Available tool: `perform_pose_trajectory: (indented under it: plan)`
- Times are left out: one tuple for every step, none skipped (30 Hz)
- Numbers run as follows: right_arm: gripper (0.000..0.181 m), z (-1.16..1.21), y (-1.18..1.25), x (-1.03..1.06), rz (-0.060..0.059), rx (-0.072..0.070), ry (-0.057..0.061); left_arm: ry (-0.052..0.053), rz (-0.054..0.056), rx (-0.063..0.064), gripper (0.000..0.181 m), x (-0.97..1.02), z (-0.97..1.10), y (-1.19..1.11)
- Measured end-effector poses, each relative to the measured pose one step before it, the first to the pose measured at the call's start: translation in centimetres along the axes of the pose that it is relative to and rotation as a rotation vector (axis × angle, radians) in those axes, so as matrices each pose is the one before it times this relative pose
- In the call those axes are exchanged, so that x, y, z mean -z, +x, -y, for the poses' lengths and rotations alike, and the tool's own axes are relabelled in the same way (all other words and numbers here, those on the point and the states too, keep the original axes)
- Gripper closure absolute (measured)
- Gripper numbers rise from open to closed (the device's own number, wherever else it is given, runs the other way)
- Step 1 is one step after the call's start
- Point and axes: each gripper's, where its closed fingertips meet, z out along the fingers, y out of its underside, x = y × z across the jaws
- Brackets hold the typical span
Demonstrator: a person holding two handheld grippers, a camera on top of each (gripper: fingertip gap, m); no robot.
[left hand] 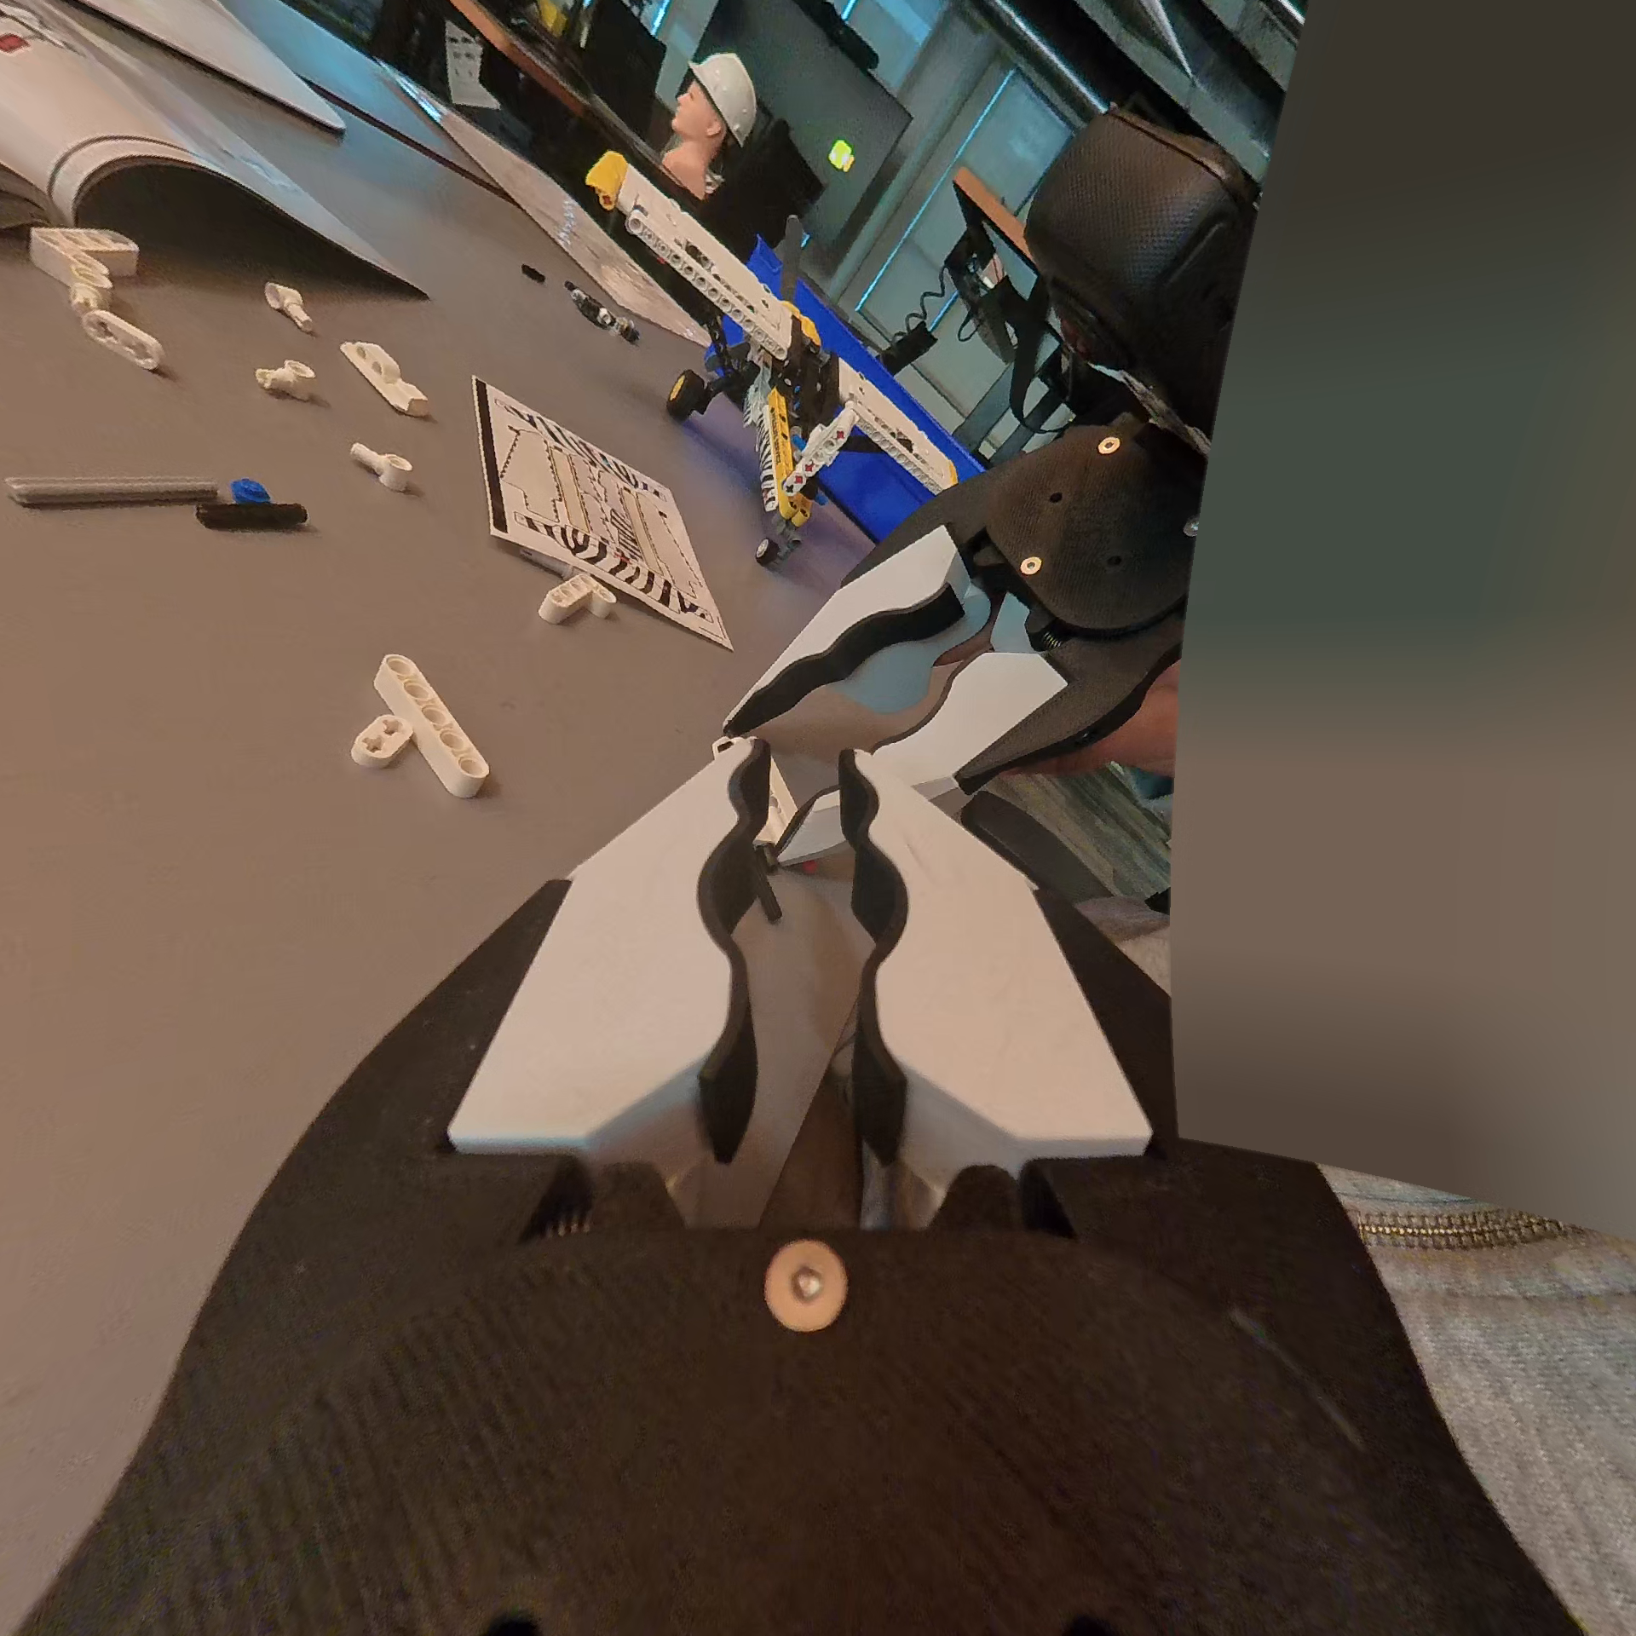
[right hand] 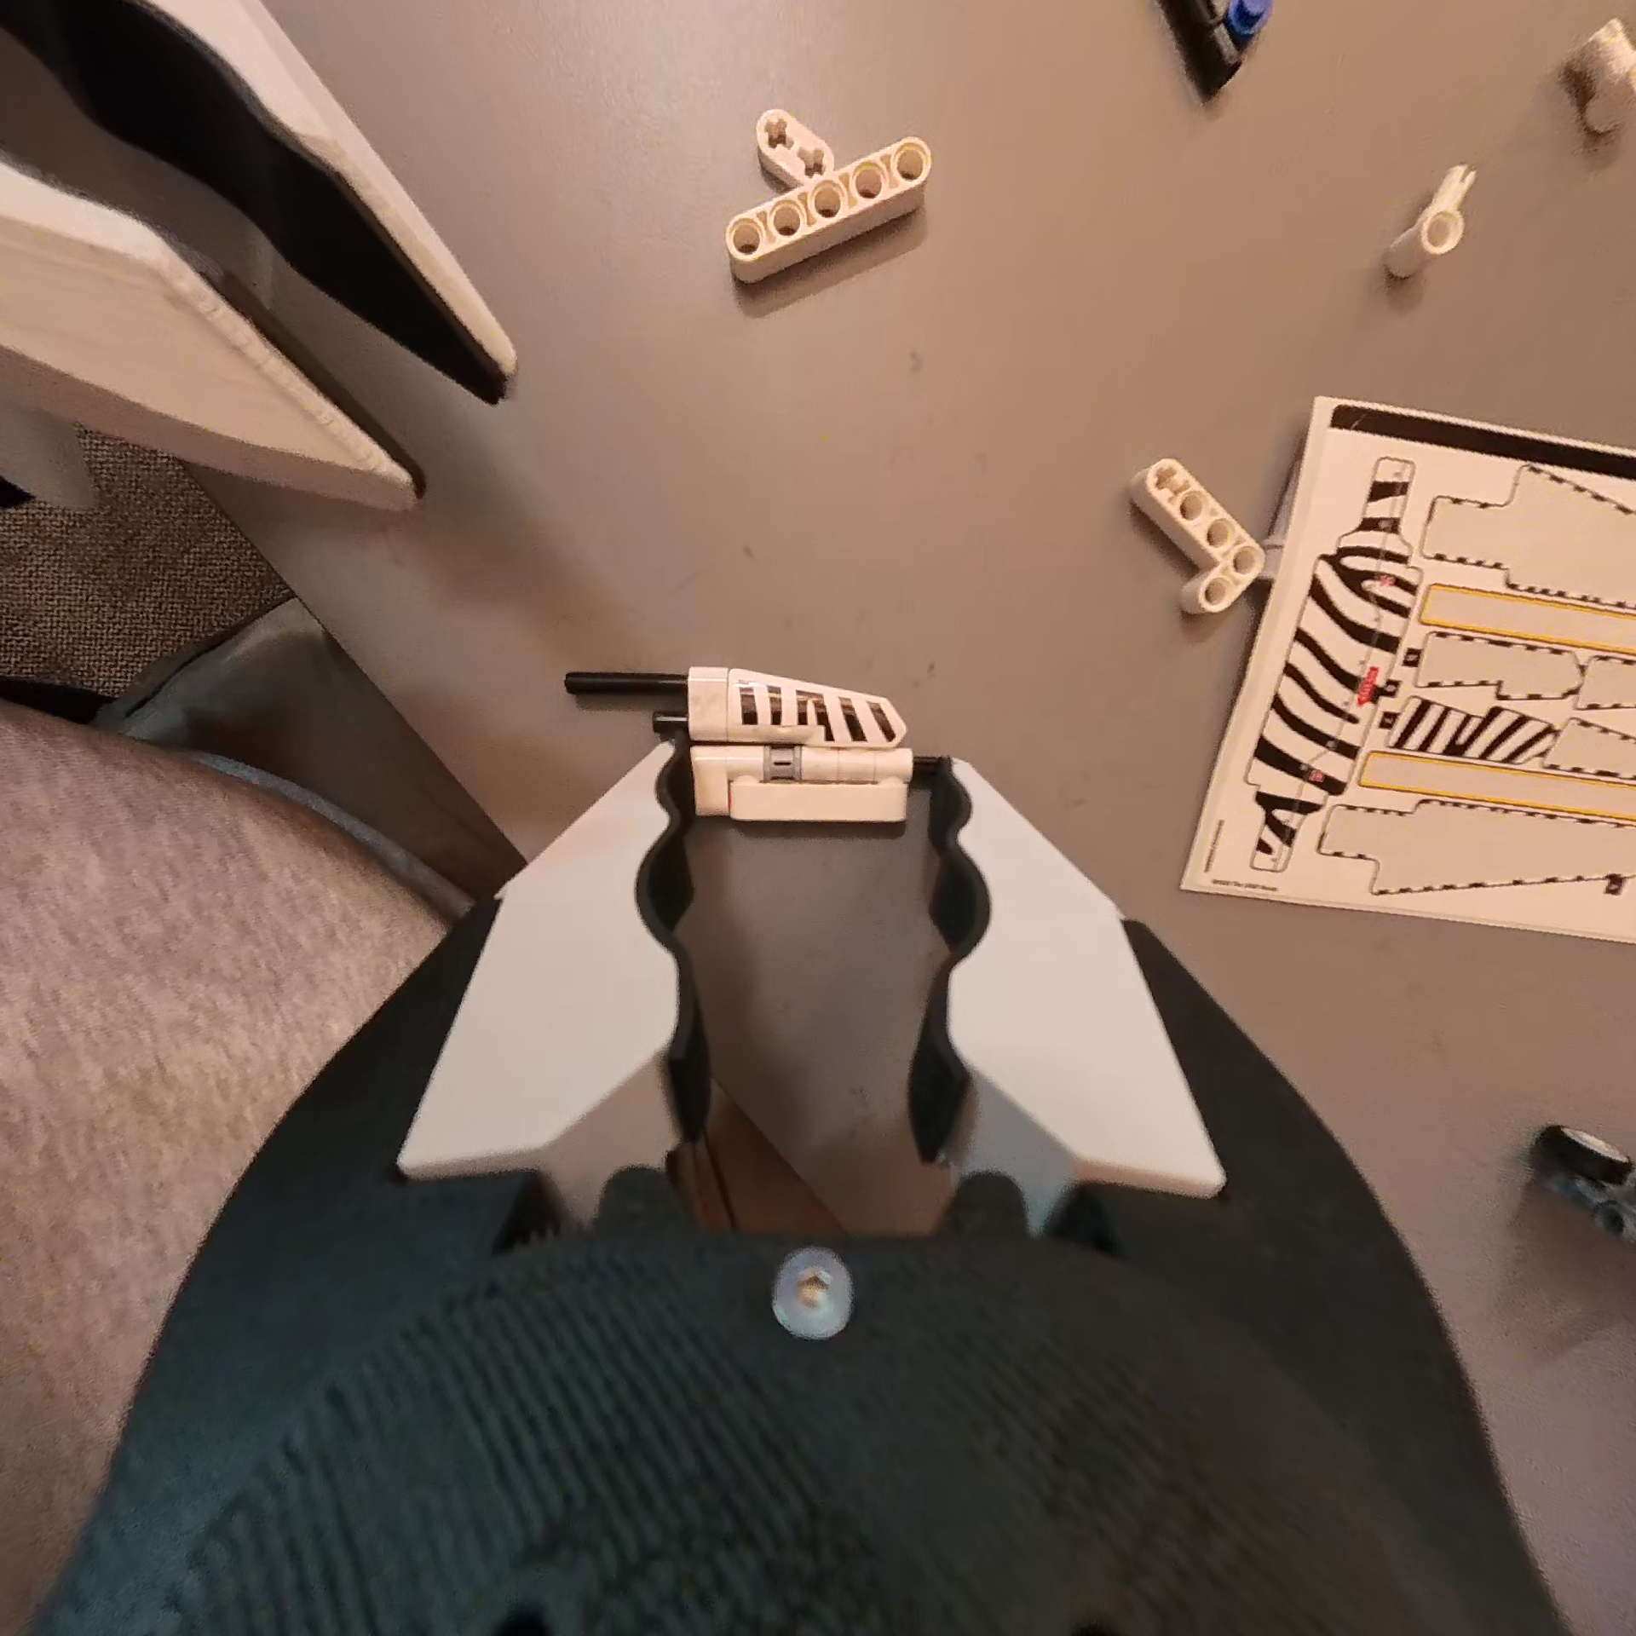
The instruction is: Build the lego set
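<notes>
We've got the plane body [left hand: 779,372] mostly built, loose beams [right hand: 828,208] remain, right gripper [right hand: 801,770] pinching the striped sub-assembly [right hand: 797,752], left gripper [left hand: 801,761] narrow and empty.

Between the parted jaws of the left gripper [left hand: 801,770] a small white assembly [left hand: 779,810] is seen, the right gripper [left hand: 739,730] being met just beyond their tips.

Beside the sticker sheet [right hand: 1416,673], itself cut off at the frame's right edge, a dark part [right hand: 1589,1173] was too blurred to identify.
</notes>
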Motion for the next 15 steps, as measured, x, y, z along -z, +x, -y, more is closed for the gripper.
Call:
perform_pose_trajectory:
  plan:
    - [0.128, -0.004, -0.003, 0.003, 0.0, 0.0009, -0.0006, 0.0002, -0.0002, 0.0004, 0.167, -0.002, -0.005, -0.001]
    - [0.128, 0.004, -0.009, 0.001, -0.0002, 0.0015, -0.0012, -0.0001, 0.0003, 0.0001, 0.167, -0.009, 0.0, -0.004]
    - [0.128, -0.001, -0.01, -0.008, 0.0, 0.0006, -0.0011, -0.0006, 0.0003, -0.0001, 0.167, -0.007, -0.013, 0.003]
    - [0.128, 0.005, -0.009, -0.001, -0.0001, 0.001, -0.0003, -0.0006, 0.0003, -0.0001, 0.167, -0.006, -0.007, -0.006]
    - [0.128, -0.005, -0.005, 0.0, -0.0002, 0.0003, 0.0008, -0.0004, 0.0002, 0.0001, 0.167, 0.003, -0.005, -0.002]
    - [0.128, -0.009, -0.007, -0.007, -0.0005, -0.0001, -0.0001, -0.0004, 0.0005, 0.0, 0.167, -0.009, -0.019, -0.006]
    - [0.128, 0.002, 0.002, 0.002, -0.0005, 0.0006, -0.0017, -0.0004, 0.0005, -0.0002, 0.167, -0.007, -0.005, -0.009]
    - [0.128, 0.002, -0.009, -0.008, 0.0, 0.0012, -0.0017, -0.0005, 0.0003, 0.0001, 0.167, -0.008, -0.012, 0.004]
    - [0.128, 0.005, -0.001, -0.002, -0.0002, 0.0008, 0.0, -0.0005, 0.0001, 0.0006, 0.167, 0.003, -0.017, -0.018]
    - [0.128, -0.009, -0.01, 0.002, -0.0002, -0.0005, 0.0006, -0.0002, -0.0004, 0.0006, 0.167, -0.008, -0.002, 0.01]
    - [0.128, -0.007, 0.003, -0.008, 0.0, 0.0005, -0.0003, 0.0, -0.0002, 0.0003, 0.167, -0.001, -0.007, -0.002]
    - [0.128, 0.006, -0.005, -0.001, 0.0004, 0.0007, -0.0005, -0.0001, 0.0001, -0.0001, 0.167, 0.0, -0.001, -0.001]
    - [0.128, 0.005, -0.004, -0.012, -0.0003, -0.0005, -0.0003, -0.0001, -0.0001, -0.0001, 0.167, -0.001, -0.007, 0.009]
    - [0.129, -0.002, 0.005, 0.001, -0.0011, 0.0004, 0.0002, -0.0005, -0.0002, -0.0002, 0.167, -0.006, -0.006, 0.0]
    - [0.129, -0.009, -0.004, 0.004, -0.0004, -0.0008, -0.0001, -0.0009, 0.0005, -0.0004, 0.167, -0.005, -0.018, -0.003]
